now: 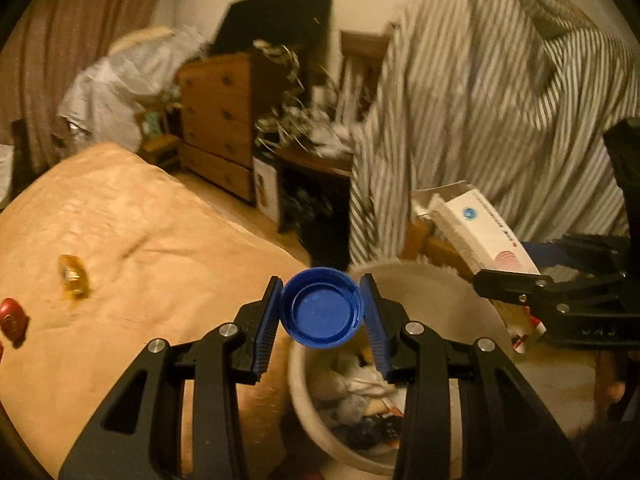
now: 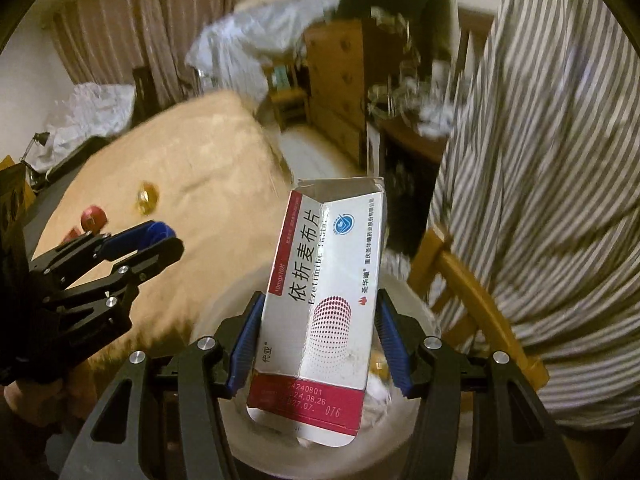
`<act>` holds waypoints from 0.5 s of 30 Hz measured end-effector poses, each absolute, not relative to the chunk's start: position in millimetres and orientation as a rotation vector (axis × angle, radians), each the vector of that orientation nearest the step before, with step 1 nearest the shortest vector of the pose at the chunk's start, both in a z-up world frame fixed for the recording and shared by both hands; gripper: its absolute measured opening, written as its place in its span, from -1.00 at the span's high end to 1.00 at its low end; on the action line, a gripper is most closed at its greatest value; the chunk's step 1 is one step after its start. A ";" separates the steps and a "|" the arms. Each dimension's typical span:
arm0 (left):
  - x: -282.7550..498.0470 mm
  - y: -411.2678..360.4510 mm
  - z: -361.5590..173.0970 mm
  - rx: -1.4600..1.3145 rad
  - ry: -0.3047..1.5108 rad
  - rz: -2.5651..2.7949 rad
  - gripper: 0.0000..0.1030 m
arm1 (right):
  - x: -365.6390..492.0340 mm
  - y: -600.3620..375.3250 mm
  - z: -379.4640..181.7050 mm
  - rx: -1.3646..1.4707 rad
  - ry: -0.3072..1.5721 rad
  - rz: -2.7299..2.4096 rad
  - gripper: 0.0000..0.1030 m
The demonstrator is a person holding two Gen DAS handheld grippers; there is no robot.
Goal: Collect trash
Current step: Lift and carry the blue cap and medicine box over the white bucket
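Left tool (image 1: 322, 312), low centre of the left view, clamped on a blue bottle cap (image 1: 322, 307), hollow side facing the camera, both blue pads (image 1: 269, 326) pressing its rim. Held right at the near lip of the white trash bin (image 1: 448, 280), probably so that opening the pads drops the cap among the scraps already inside.

Right tool (image 2: 318, 336), low centre of the right view, clamped on a flattened medicine box (image 2: 324, 300), gripped across its width, standing nearly upright and tilted slightly. Poised over the same bin (image 2: 256, 454), likely for the same drop. In the left view, same box (image 1: 484, 236) at right, above the bin's far edge.

Still lying on the tan-covered bed (image 1: 140, 240): 1 gold wrapper (image 1: 73, 276) and 1 red wrapper (image 1: 12, 318), left side of the frame, near each other but apart; seemingly trash yet to be collected.

Hard to make out: bin contents, a blurred mix of pale crumpled bits. Bottom of the bin hidden by tool and box in the right view. Red wrapper partly cut off by the left edge. Striped shirt (image 2: 540, 160) filling the right side, blocking the room behind. Dresser (image 1: 218, 120) and clutter in upper centre smeared by blur. Small print on the box only partly legible.
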State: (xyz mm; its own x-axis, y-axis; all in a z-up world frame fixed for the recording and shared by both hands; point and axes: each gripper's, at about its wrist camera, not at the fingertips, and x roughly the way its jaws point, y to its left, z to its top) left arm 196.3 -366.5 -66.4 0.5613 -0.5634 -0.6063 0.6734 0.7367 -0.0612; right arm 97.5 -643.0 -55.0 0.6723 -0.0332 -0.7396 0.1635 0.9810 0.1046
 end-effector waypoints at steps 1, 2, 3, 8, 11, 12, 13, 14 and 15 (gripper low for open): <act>196.1 -372.4 -69.8 0.193 0.663 -0.747 0.26 | 100.3 -648.6 -59.1 0.174 0.849 -0.108 -0.09; 196.3 -376.9 -75.0 0.203 0.686 -0.763 0.26 | 101.3 -652.7 -65.4 0.179 0.874 -0.103 -0.09; 196.6 -382.9 -80.9 0.218 0.706 -0.775 0.26 | 104.3 -656.9 -71.3 0.184 0.898 -0.097 -0.09; 200.2 -398.0 -104.1 0.249 0.778 -0.790 0.26 | 108.8 -666.9 -96.6 0.232 0.976 -0.086 -0.10; 200.9 -401.2 -109.5 0.265 0.787 -0.786 0.26 | 107.3 -667.6 -102.6 0.245 0.986 -0.082 -0.10; 201.3 -401.6 -111.2 0.267 0.789 -0.784 0.26 | 105.7 -666.1 -104.0 0.244 0.987 -0.081 -0.10; 201.8 -401.5 -111.1 0.267 0.789 -0.782 0.26 | 105.6 -665.7 -105.4 0.246 0.988 -0.080 -0.10; 202.6 -401.9 -110.3 0.268 0.789 -0.781 0.26 | 106.5 -666.9 -107.9 0.250 0.989 -0.077 -0.10; 203.2 -401.9 -110.1 0.268 0.789 -0.781 0.26 | 106.2 -666.1 -108.4 0.252 0.989 -0.075 -0.10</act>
State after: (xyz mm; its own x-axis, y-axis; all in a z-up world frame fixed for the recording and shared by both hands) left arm 203.2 -401.9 -110.1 0.4480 -0.5271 -0.7222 0.7164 0.6948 -0.0627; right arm 106.2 -666.1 -108.4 0.5492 0.0511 -0.8341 0.1768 0.9684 0.1757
